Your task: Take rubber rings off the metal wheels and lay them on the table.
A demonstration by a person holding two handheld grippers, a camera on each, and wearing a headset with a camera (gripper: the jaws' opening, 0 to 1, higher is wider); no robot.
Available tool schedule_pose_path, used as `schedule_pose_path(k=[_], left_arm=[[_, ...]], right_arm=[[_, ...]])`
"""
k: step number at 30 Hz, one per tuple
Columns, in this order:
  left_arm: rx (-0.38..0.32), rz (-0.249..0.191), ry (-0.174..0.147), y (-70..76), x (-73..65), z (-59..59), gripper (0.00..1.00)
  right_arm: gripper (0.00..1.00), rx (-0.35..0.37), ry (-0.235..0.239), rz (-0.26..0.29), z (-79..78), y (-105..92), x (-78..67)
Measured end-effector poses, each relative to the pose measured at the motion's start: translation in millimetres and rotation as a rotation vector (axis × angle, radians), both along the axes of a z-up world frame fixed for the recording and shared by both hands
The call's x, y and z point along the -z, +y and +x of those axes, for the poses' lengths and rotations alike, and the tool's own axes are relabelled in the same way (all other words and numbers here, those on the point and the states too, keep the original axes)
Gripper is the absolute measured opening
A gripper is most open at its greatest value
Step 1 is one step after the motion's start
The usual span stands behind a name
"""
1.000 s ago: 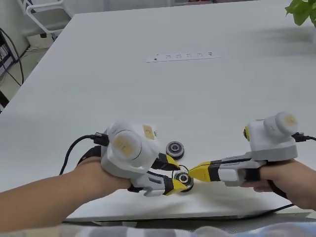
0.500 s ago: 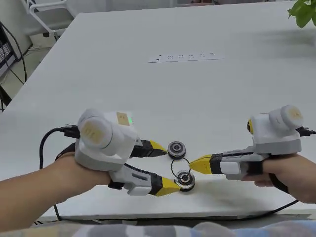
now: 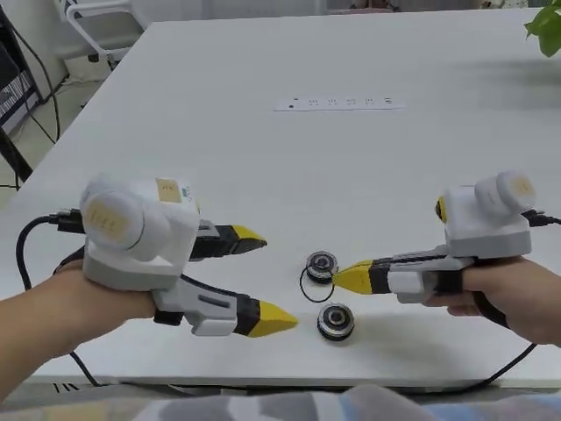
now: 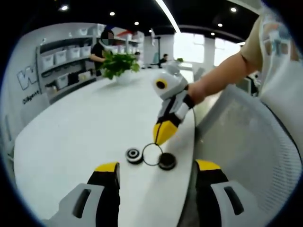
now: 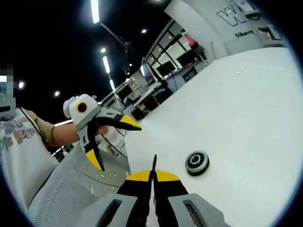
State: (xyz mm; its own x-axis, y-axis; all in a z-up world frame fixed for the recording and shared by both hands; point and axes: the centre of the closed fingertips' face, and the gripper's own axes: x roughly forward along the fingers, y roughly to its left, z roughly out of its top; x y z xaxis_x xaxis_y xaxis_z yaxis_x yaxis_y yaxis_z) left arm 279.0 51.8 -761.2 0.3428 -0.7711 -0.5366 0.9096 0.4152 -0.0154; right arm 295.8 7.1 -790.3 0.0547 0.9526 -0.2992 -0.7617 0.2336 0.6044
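Black rubber ring (image 3: 302, 286): thin loop, pinched by the right claw (image 3: 337, 279); it hangs to the table (image 3: 263, 158) between the two wheels.
Right claw: jaws closed on the ring, tip just beside the far wheel (image 3: 322, 264).
Left claw (image 3: 279, 282): jaws spread wide, holding nothing.
Change: a second ago the left claw clamped the near wheel (image 3: 336, 321); it is now drawn back, well apart from it.
Near wheel: released, flat on the table near its front edge.
Task reading: one ring looks freed; laying it down appears next.
Writing: wall lettering (image 5: 247, 33), a large "W" and a word beginning "Dil"; power strip (image 3: 338, 103) markings too small to read.
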Motion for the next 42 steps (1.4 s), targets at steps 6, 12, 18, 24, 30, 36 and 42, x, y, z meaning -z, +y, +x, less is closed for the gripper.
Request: schedule_pose_path(k=[6, 12, 18, 24, 30, 36, 42], left_arm=[[-0.039, 0.0, -0.007, 12.8, -2.8, 0.3, 0.71], [-0.066, -0.007, -0.002, 22.6, -5.0, -4.5, 0.76], [-0.117, -0.021, -0.002, 36.2, -7.8, -3.9, 0.79], [-0.153, -0.025, 0.0, 47.1, -8.5, -3.3, 0.82], [-0.179, -0.024, 0.001, 55.4, -8.2, -3.8, 0.83], [-0.197, -0.027, 0.005, 60.7, -7.8, -4.3, 0.83], [-0.203, -0.023, 0.009, 64.9, -5.9, -5.8, 0.83]], right_arm=[[0.0, -0.016, -0.005, -0.004, 3.8, 9.2, -1.6], [0.0, -0.046, -0.012, -0.025, 4.8, 18.4, 1.1], [0.0, -0.062, -0.012, -0.031, 6.5, 29.3, 2.1], [0.0, -0.071, -0.019, -0.053, 9.8, 38.1, 7.4], [0.0, -0.092, -0.017, -0.082, 8.5, 47.4, 15.6], [0.0, -0.102, -0.017, -0.107, 8.4, 54.7, 25.8], [0.0, -0.104, -0.025, -0.142, 11.9, 59.2, 36.8]])
